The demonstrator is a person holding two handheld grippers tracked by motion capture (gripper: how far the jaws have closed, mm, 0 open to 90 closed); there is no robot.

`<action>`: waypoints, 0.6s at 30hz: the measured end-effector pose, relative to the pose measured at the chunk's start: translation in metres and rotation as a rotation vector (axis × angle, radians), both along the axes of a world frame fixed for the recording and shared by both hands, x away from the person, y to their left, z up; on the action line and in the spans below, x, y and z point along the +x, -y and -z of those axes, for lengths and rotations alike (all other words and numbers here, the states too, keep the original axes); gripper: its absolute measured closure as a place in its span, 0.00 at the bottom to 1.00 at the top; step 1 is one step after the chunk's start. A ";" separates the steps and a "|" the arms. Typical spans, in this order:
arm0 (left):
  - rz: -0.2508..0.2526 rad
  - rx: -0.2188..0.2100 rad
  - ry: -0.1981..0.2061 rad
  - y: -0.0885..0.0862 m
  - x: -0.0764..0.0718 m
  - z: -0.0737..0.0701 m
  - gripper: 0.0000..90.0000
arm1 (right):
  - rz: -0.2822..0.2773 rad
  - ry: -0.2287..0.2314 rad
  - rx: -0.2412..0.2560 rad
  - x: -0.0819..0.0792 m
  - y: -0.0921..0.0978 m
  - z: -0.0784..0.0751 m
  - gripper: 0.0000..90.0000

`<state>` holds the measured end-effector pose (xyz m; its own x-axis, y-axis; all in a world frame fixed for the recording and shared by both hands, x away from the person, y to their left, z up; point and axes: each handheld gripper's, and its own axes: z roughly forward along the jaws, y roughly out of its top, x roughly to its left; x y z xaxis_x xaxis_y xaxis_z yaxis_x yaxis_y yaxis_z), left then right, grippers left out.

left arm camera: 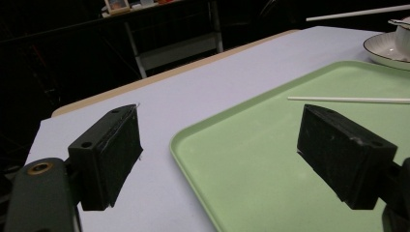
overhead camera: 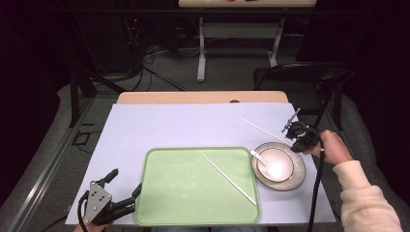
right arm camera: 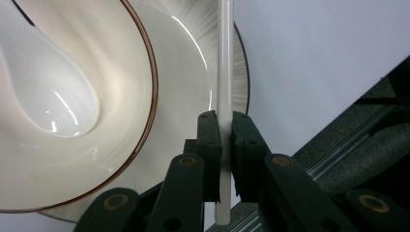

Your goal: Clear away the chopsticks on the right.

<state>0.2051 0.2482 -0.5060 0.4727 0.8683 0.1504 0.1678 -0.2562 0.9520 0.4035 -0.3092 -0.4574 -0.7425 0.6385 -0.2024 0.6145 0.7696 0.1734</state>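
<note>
the right gripper (right arm camera: 223, 145) pinches a thin white chopstick (right arm camera: 224, 72), its two black jaws pressed against the stick from either side a little way up from its near end, which pokes out below the jaws. the chopstick is a smooth, glossy, straight rod, plain white along all its visible length, and in the right gripper view it runs away from the jaws over the rim of a pale saucer (right arm camera: 193, 58). in the high view the same chopstick (overhead camera: 263, 130) slants up and to the left from the right gripper (overhead camera: 296, 137), above the lilac table cover (overhead camera: 169, 125) just behind the saucer (overhead camera: 299, 178). a white bowl (overhead camera: 275, 165) with a thin brown rim sits on that saucer, and a white spoon (overhead camera: 256, 156) lies in it. a second white chopstick (overhead camera: 229, 179), alike in look, lies slantwise on the light green tray (overhead camera: 169, 193), which is just left of the saucer. the left gripper (overhead camera: 126, 189) rests at the tray's near left corner with its jaws spread wide and nothing between them; one jaw is over the tray's edge, the other over the table cover.
</note>
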 end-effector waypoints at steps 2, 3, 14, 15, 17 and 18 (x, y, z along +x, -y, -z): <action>0.000 0.000 0.001 0.000 0.000 0.000 0.17 | 0.021 0.012 -0.005 -0.004 -0.002 -0.006 0.93; -0.001 0.000 0.001 0.000 0.000 0.000 0.17 | 0.033 0.022 -0.008 -0.005 -0.003 -0.009 0.93; 0.001 -0.001 0.000 0.000 0.000 0.000 0.17 | 0.156 0.082 0.032 -0.026 -0.016 -0.042 0.93; 0.000 -0.001 0.000 0.000 0.000 0.000 0.17 | 0.144 0.092 0.037 -0.028 -0.016 -0.045 0.93; 0.003 0.004 -0.002 0.000 0.000 0.000 0.17 | 0.164 0.097 0.056 -0.035 -0.021 -0.049 0.93; 0.004 0.004 -0.002 0.000 0.000 0.000 0.17 | 0.176 0.098 0.068 -0.038 -0.024 -0.051 0.93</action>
<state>0.2053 0.2478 -0.5060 0.4764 0.8657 0.1533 0.1685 -0.2610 0.9505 0.3656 -0.2857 -0.4064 -0.5973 0.7711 -0.2205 0.7158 0.6366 0.2871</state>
